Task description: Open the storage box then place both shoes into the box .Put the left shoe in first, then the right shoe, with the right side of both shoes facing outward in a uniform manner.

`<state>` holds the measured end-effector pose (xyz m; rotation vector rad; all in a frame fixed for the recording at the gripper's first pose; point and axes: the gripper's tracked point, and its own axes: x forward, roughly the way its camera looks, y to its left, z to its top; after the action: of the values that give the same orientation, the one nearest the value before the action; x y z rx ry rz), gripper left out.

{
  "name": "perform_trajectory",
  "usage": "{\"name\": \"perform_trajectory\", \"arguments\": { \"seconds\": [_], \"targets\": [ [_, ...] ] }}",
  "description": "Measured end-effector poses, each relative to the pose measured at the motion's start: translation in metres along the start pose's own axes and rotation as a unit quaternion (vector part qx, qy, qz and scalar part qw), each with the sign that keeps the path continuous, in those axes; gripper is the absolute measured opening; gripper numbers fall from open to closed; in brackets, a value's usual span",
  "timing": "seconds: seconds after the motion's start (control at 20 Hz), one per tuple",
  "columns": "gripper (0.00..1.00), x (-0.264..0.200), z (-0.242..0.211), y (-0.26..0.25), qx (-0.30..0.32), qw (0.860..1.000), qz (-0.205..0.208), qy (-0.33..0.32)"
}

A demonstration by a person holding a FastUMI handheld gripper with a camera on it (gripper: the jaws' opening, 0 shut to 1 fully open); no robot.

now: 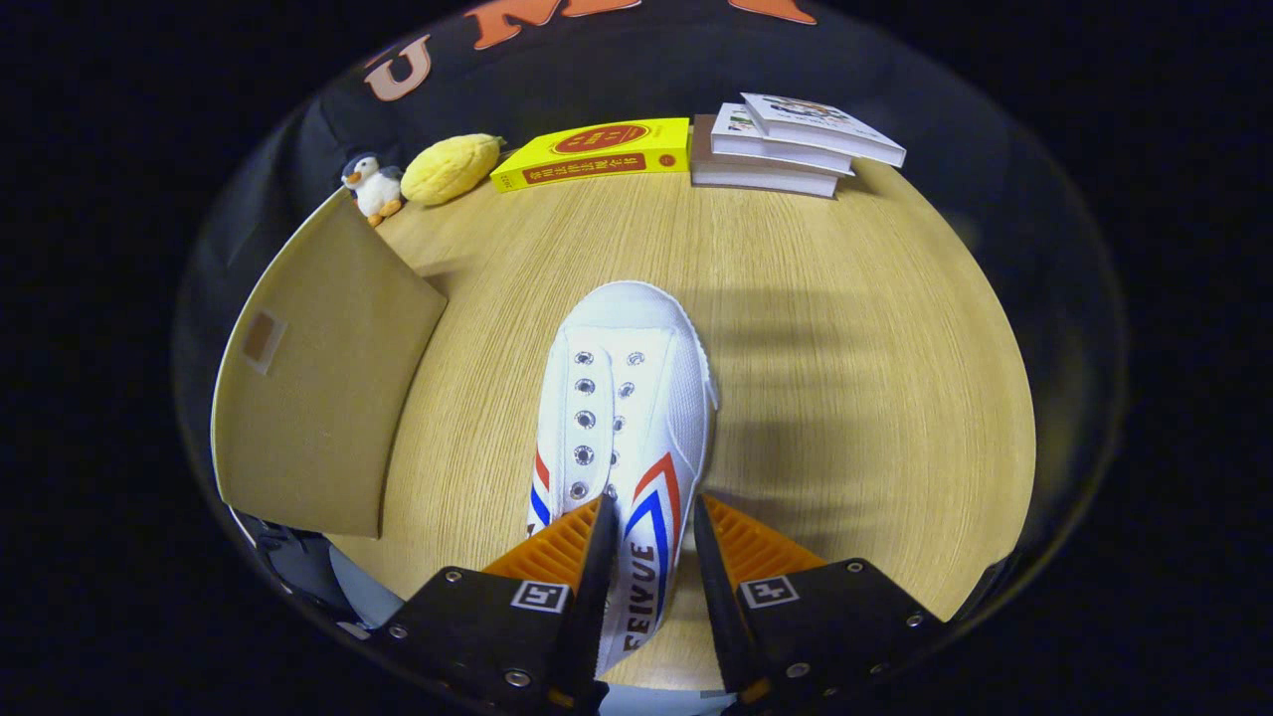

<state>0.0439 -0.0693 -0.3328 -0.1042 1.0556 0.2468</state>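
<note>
A white canvas shoe [627, 398] with red and blue side stripes points away from me over the wooden table [855, 398], toe toward the books. My gripper [651, 504] is shut on its heel end: one finger sits inside the shoe's opening and the other outside, with the striped right side wall pinched between them. A brown cardboard panel of the storage box [318, 398] stands tilted to the left of the shoe. Something pale and bluish shows under its near corner; what it is I cannot tell.
At the table's far edge lie a yellow book [597, 152], a stack of white books [786, 144], a yellow plush [450, 167] and a small penguin toy [373, 186]. Bare wood stretches to the right of the shoe.
</note>
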Motion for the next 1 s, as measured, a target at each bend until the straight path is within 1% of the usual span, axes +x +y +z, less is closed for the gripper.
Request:
{"name": "perform_trajectory", "arguments": {
  "seconds": [0.15, 0.25, 0.35, 0.45, 0.5, 0.6, 0.65, 0.8, 0.85, 1.0],
  "targets": [
    [0.48, 0.002, -0.003, 0.001, 0.043, 0.999, 0.012, 0.013],
    [0.43, 0.001, -0.004, -0.001, 0.07, 0.997, 0.021, 0.008],
    [0.38, 0.001, -0.003, -0.001, 0.103, 0.994, 0.039, -0.006],
    [0.26, 0.001, -0.001, -0.007, 0.136, 0.989, 0.053, -0.023],
    [0.12, 0.0, 0.003, -0.01, 0.155, 0.986, 0.059, -0.032],
    [0.0, -0.002, 0.003, 0.005, 0.186, 0.979, 0.075, -0.045],
    [0.0, -0.004, 0.005, 0.007, 0.201, 0.974, 0.084, -0.055],
    [0.0, -0.014, 0.026, 0.025, 0.251, 0.955, 0.135, -0.078],
    [0.0, -0.022, 0.032, 0.028, 0.257, 0.952, 0.142, -0.085],
    [0.0, -0.046, 0.052, 0.039, 0.25, 0.951, 0.15, -0.104]
  ]
}}
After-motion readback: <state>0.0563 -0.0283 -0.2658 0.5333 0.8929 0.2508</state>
